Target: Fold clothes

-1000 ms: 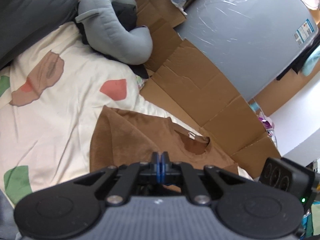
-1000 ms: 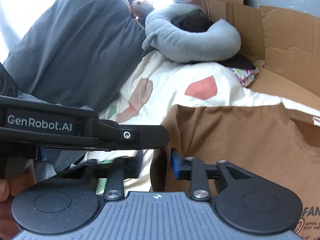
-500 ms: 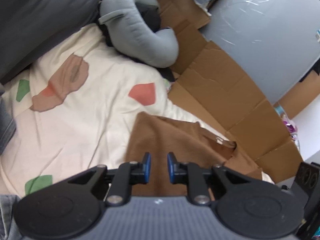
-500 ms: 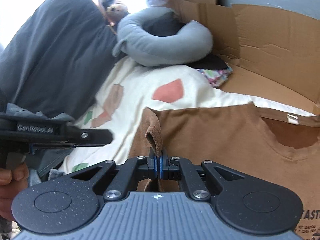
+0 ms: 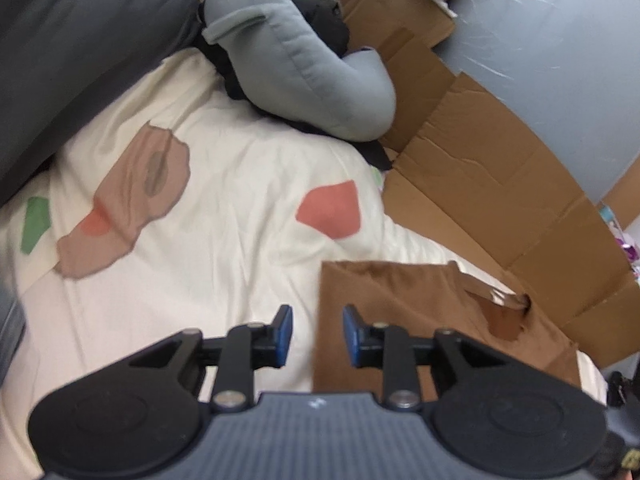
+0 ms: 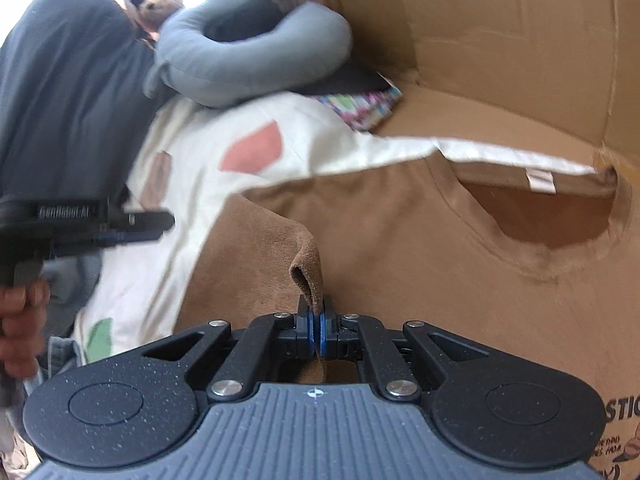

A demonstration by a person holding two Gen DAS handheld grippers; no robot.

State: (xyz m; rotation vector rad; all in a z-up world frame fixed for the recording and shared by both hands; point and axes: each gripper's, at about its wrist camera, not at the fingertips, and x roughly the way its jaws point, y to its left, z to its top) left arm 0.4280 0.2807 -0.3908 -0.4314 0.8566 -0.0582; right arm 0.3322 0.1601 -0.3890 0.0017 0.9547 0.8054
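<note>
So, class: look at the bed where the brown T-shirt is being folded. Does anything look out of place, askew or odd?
The brown T-shirt lies partly off the patterned sheet, its neck end over flattened cardboard. The right gripper pinches up a fold of it. The left gripper, jaws opening, holds nothing. Nothing looks torn or spilled.

Open bedding: the cream sheet [image 5: 224,184] lies bare across the left and centre of the left wrist frame.
Upper left: dark pillow [image 5: 80,48] blocks.
Top centre: grey neck pillow [image 5: 304,76] blocks.
Right: cardboard [image 5: 500,184] walls the sheet's edge.
Lower right: brown shirt [image 5: 400,292] covers sheet.
</note>
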